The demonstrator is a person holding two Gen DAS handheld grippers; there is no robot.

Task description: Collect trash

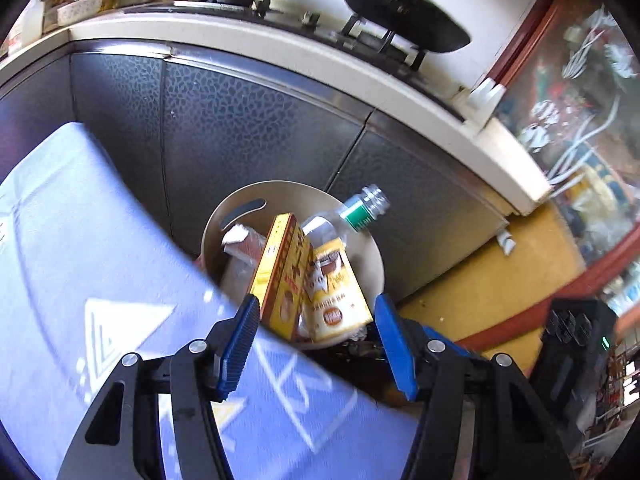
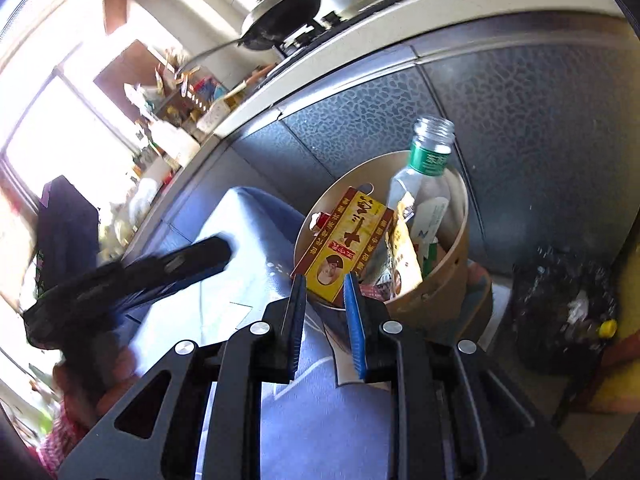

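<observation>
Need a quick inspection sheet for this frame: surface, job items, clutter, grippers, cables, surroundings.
Surface: blue patterned table, bare where visible.
Job's things: beige round bin on the floor beside the table, nearly full; yellow-red carton standing upright in it; uncapped clear bottle with green neck band sticking out above the rim; second yellow carton beside the first.
Clutter: black bag on the floor right of the bin.
Grippers: left gripper open, empty; right gripper slightly open, nothing clamped, carton just beyond its tips.
Cables: nothing seen.
Surroundings: grey cabinet doors, stove with dark pans above.
</observation>
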